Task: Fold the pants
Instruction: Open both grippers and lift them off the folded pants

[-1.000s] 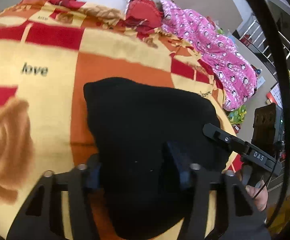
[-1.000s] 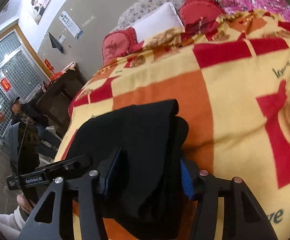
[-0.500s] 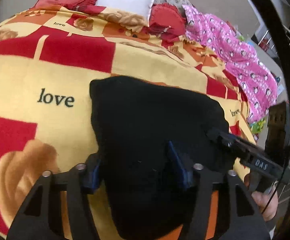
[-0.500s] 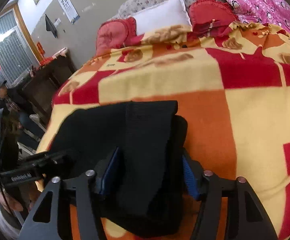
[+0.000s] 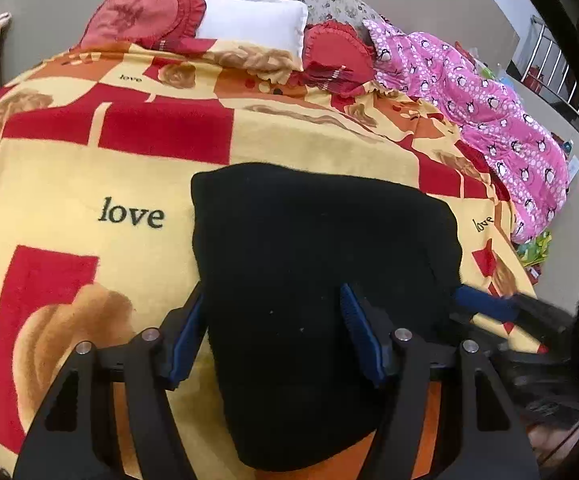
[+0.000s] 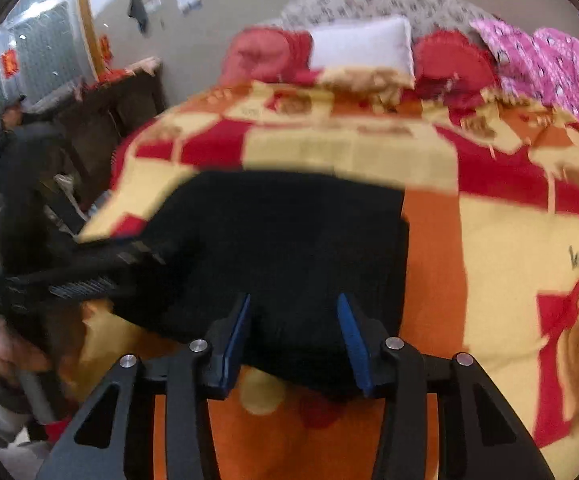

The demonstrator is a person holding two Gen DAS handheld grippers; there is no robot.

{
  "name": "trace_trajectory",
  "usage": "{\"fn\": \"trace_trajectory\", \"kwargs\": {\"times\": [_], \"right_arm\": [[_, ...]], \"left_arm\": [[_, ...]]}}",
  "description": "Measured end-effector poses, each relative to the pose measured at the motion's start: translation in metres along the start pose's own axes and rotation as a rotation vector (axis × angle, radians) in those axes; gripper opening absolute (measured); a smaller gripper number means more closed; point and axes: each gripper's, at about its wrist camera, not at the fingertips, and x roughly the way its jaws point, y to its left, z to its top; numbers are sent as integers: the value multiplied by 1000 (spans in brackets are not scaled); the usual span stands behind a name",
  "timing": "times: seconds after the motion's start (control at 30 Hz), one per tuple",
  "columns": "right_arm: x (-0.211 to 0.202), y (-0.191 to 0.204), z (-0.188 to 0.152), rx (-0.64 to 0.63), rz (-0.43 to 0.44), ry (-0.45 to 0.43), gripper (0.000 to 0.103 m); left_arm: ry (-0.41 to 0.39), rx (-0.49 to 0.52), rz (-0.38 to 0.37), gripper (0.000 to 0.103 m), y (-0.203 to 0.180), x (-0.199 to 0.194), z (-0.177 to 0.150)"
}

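The black pants (image 5: pixel 321 264) lie folded into a compact rectangle on the red, yellow and orange blanket (image 5: pixel 89 168). My left gripper (image 5: pixel 273 324) is open, its blue-padded fingers astride the near left part of the bundle. In the right wrist view the pants (image 6: pixel 289 248) lie flat and my right gripper (image 6: pixel 295 336) is open above their near edge, holding nothing. The right gripper's blue finger also shows at the pants' right edge in the left wrist view (image 5: pixel 485 306). The left gripper shows blurred at the left in the right wrist view (image 6: pixel 69 276).
Red cushions (image 5: pixel 145 20), a white pillow (image 5: pixel 253 20) and a pink penguin-print garment (image 5: pixel 489 108) lie at the head and right side of the bed. A dark cabinet (image 6: pixel 101 128) and a seated person (image 6: pixel 17 144) are to the bed's left.
My right gripper has let go of the pants' folded edge and pulled back; the pants now lie flat. Both views have tilted up toward the head of the bed.
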Motion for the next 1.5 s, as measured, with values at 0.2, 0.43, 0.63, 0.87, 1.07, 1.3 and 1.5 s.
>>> {"fn": "trace_trajectory", "kwargs": {"times": [0.2, 0.43, 0.63, 0.87, 1.07, 1.3, 1.5], "right_arm": [[-17, -2, 5, 67, 52, -26, 52], [-34, 8, 10, 83, 38, -106, 77], [-32, 13, 10, 100, 8, -120, 82], [-36, 19, 9, 95, -2, -133, 89], [-39, 19, 5, 123, -11, -130, 96], [-39, 20, 2, 125, -6, -113, 97], [-39, 23, 1, 120, -2, -109, 97]], "left_arm": [[-35, 30, 60, 65, -7, -9, -1], [-164, 60, 134, 76, -13, -35, -6], [-214, 87, 178, 84, -15, -54, -11], [-250, 49, 215, 84, -8, -70, -18], [-250, 54, 238, 84, -6, -76, -23], [-244, 45, 247, 84, -2, -78, -29], [-238, 48, 249, 84, -2, -77, -30]]}}
